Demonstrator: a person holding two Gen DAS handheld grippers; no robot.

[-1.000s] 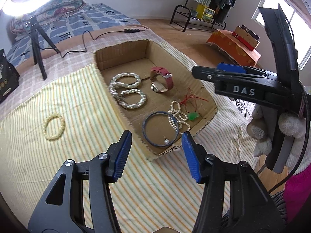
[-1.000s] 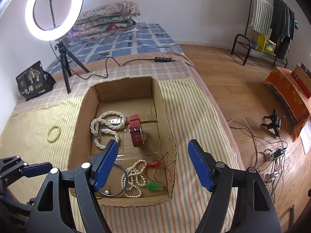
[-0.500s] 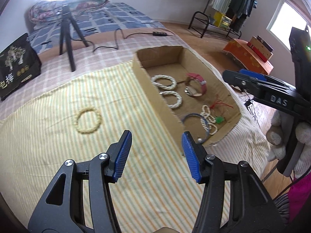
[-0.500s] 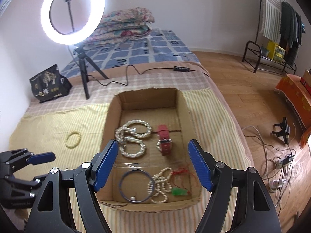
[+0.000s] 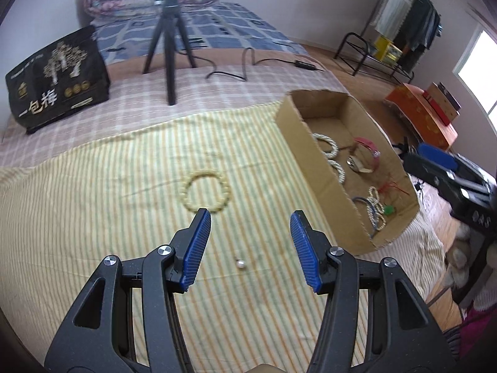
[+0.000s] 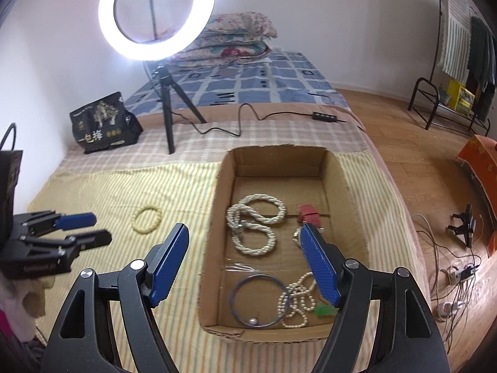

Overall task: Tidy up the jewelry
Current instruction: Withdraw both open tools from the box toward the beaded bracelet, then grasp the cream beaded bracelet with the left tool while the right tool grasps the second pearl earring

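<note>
Lying flat on a yellow striped cloth spread over a bed, a pale yellow bead bracelet formed a closed ring of small rounded beads, well apart from the cardboard box that held the other jewelry. The left claw hovered above the cloth with its blue-padded jaws apart and nothing between them, the bracelet just beyond its left fingertip; a single small pearl-like bead sat loose on the cloth below the gap between the jaws. The right claw hung over the near end of the box, its jaws likewise apart and empty. Inside the open-topped box, a twisted white pearl strand lay looped in a figure of eight near the middle, a red-strapped watch beside it toward the right wall, a thin dark bangle carrying one silvery bead at the near end, and a heap of small white pearls overlapping the bangle's right edge, with a green pendant on red cord partly hidden behind the right claw's finger. In the right wrist view, the bracelet appeared left of the box, between it and the left claw. A lit ring light on a black tripod stood on the bed beyond the box, with a black printed bag to its left.
</note>
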